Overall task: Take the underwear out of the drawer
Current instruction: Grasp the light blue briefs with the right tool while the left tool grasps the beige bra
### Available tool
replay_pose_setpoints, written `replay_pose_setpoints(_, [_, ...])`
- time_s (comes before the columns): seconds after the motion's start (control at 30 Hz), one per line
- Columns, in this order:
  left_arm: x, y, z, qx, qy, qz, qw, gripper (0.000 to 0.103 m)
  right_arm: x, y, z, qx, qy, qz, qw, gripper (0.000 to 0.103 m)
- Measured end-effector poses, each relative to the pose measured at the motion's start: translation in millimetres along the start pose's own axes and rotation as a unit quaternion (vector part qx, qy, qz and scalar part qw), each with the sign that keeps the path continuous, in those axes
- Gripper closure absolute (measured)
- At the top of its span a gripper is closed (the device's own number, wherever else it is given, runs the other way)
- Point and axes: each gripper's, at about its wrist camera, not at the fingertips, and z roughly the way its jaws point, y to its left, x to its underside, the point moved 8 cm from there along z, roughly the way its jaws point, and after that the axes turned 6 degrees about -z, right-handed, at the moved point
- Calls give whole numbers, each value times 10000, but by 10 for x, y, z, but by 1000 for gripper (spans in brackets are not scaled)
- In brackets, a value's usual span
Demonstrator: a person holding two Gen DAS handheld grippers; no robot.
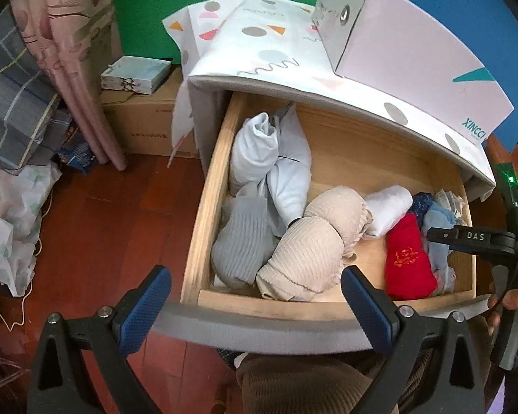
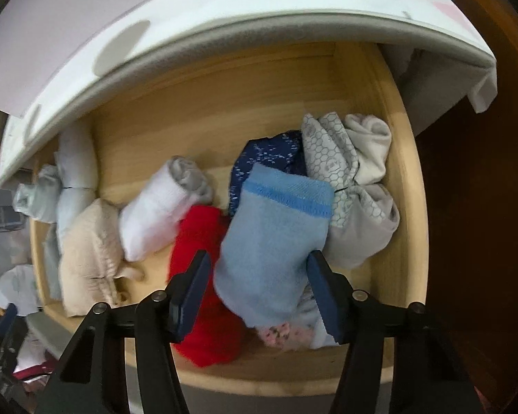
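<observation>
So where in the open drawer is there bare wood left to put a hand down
The widest bare patch of the wooden drawer floor runs along the back, behind the white rolled sock and beige ribbed bundle. A smaller strip lies between that bundle and the red roll. The right side, around the light blue folded cloth, is crowded.

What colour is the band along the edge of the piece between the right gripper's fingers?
A brighter blue band on the light blue piece; clearest in the right wrist view.
</observation>
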Motion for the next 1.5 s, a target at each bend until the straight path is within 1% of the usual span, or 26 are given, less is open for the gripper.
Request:
replay_pose_setpoints(0.1, [-18, -59, 87, 56, 119, 113, 9999, 2, -3, -12, 95, 116, 70, -30, 9999, 47])
replay_pose_setpoints(0.23, [-30, -159, 216, 167, 339, 222, 9990, 2, -9, -27, 233, 114, 164, -57, 9998, 45])
replay_pose_setpoints(0.33, [-43, -225, 293, 221, 454, 245, 9984, 2, -10, -77, 376, 36, 340, -85, 9994, 46])
replay_pose_setpoints(0.4, [-47, -262, 336, 255, 524, 256, 9980, 2, -1, -117, 434, -101, 405, 20, 9991, 47])
replay_pose_setpoints(0.43, [-50, -274, 358, 263, 563, 251, 9978, 2, -8, -125, 442, -174, 393, 20, 9991, 50])
replay_pose_setpoints(0.47, [-56, -282, 376, 262, 602, 247, 9975, 2, -16, -123, 447, -223, 338, -34, 9992, 57])
replay_pose_setpoints(0.6, [-70, -338, 418, 250, 691, 298, 9968, 2, -15, -175, 310, -125, 163, -241, 9995, 63])
replay_pose_setpoints(0.77, [-68, -394, 455, 213, 812, 435, 9955, 2, 18, -205, 101, -20, -231, -419, 9989, 64])
replay_pose_setpoints(0.93, [-52, -530, 497, 297, 1070, 668, 9916, 2, 126, -295, -186, -216, -465, -423, 9978, 64])
replay_pose_setpoints(1.0, [-66, -573, 538, 340, 1161, 739, 9899, 2, 183, -339, -251, -254, -507, -429, 9975, 64])
replay_pose_setpoints(1.1, [-90, -581, 640, 268, 1285, 715, 9888, 2, 264, -427, -338, -330, -551, -385, 9972, 64])
replay_pose_setpoints(1.2, [-87, -578, 745, 265, 1438, 652, 9871, 2, 430, -537, -434, -361, -497, -319, 9976, 64])
replay_pose_setpoints(1.27, [-78, -581, 815, 228, 1506, 653, 9862, 2, 487, -573, -396, -399, -454, -297, 9977, 64])
replay_pose_setpoints(1.33, [-60, -577, 876, 172, 1551, 648, 9856, 2, 578, -546, -482, -478, -410, -253, 9977, 64])
replay_pose_setpoints(1.4, [-43, -592, 944, 170, 1615, 633, 9847, 2, 561, -541, -503, -478, -481, -259, 9974, 63])
replay_pose_setpoints(1.5, [-13, -629, 1020, 166, 1655, 634, 9840, 2, 582, -373, -426, -397, -465, -429, 9972, 63])
